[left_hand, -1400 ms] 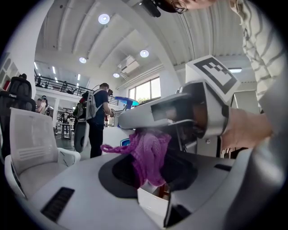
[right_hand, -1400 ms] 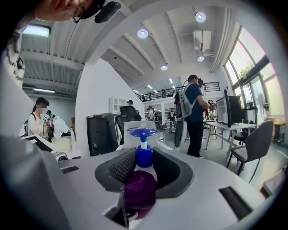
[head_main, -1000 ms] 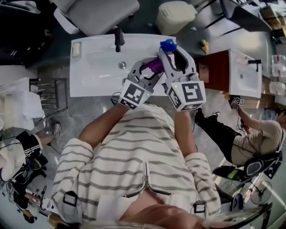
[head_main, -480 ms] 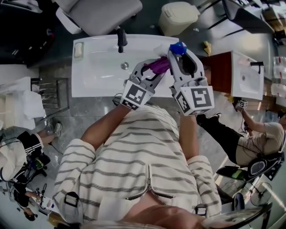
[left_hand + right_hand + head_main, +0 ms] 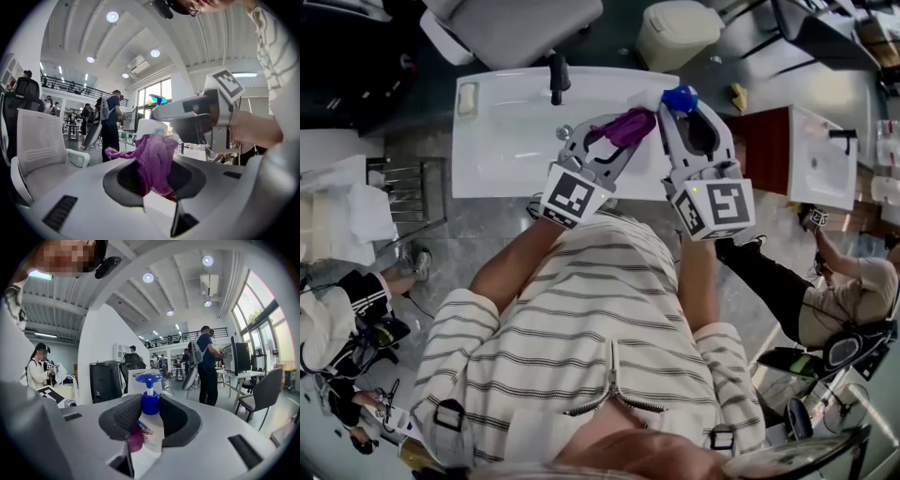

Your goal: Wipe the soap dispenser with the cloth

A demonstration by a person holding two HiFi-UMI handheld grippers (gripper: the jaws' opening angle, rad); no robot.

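Grippers first: your right gripper (image 5: 686,117) is clamping the soap dispenser (image 5: 679,97) by its body so it isn't wobbling, your left gripper (image 5: 605,141) is pinching the purple cloth (image 5: 154,159) against its side for rubbing, both hovering above the sink (image 5: 502,141).

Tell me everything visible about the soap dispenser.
The white plastic soap dispenser has a blue pump head and collar and a printed label, unreadable here. It is held upright by the right gripper, whose jaws clamp its upper body, near the white sink's right end. A purple cloth lies against its lower left side.
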